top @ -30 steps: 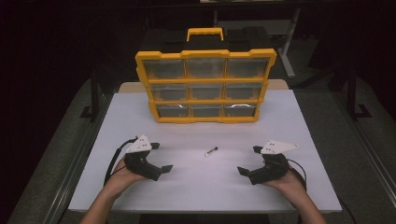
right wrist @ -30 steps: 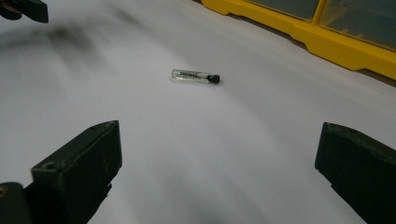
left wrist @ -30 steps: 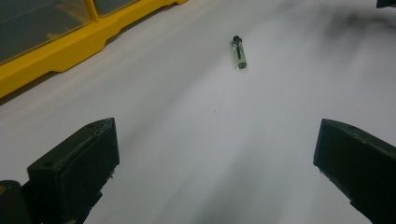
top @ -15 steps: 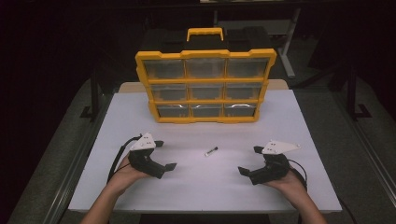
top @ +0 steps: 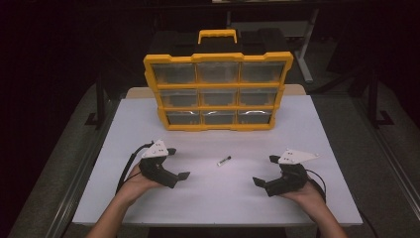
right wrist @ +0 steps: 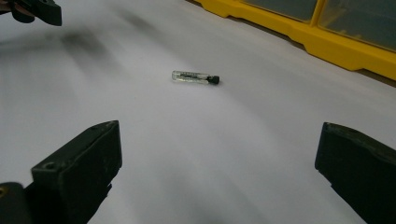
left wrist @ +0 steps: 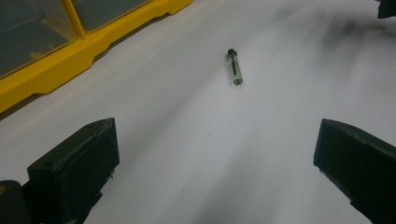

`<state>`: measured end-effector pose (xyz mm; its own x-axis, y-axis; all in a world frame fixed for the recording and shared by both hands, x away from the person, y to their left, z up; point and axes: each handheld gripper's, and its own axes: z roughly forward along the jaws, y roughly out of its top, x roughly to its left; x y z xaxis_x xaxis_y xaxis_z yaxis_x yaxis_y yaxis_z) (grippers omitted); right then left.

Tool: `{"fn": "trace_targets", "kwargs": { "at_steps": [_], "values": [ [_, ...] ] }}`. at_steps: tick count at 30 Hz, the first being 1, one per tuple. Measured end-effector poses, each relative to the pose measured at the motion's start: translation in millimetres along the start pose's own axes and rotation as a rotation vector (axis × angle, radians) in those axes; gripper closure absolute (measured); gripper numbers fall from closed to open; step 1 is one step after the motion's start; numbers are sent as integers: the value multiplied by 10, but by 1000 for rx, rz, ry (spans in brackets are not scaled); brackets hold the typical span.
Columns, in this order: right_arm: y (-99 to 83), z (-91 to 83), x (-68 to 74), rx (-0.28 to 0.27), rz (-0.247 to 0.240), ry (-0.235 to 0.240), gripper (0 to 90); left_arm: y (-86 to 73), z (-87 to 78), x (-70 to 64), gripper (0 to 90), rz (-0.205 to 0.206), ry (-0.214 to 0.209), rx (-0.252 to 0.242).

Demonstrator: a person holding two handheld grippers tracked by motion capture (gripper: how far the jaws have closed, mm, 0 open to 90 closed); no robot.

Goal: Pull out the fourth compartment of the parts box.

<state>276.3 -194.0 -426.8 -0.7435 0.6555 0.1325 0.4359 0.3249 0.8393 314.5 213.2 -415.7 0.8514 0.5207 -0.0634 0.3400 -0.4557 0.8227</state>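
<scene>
Vial [top: 224, 160], small and clear with a black cap, is lying flat on the white desk [top: 307, 129], in front of the yellow drawer organizer [top: 218, 91] and between the two tools. From the high view, the left tool [top: 177, 163] and right tool [top: 265, 170] are resting on the desk, jaws spread wide, gripping nothing. Through the left gripper view, the vial [left wrist: 234, 68] is lying ahead of the wide-apart jaws, untouched. Through the right gripper view, the vial [right wrist: 195, 77] is likewise lying beyond jaws that are standing far apart.
</scene>
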Motion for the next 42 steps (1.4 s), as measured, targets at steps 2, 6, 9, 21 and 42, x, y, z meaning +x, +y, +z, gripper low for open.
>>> {"fn": "trace_targets", "kwargs": {
  "at_steps": [2,6,9,21,42],
  "values": [
    [3,6,1,2,-5,-1,1,5,2,-1,0,-4,0,-3],
    [8,17,14,4,-6,2,1,9,16,5,1,-9,-5,-11],
    [7,21,19,9,-8,2,1,20,26,-8,1,-8,-5,-27],
    [5,23,18,10,-6,8,1,93,75,6,1,6,0,-37],
    [7,25,18,6,-8,18,1,188,161,24,1,16,-10,-34]
  ]
}}
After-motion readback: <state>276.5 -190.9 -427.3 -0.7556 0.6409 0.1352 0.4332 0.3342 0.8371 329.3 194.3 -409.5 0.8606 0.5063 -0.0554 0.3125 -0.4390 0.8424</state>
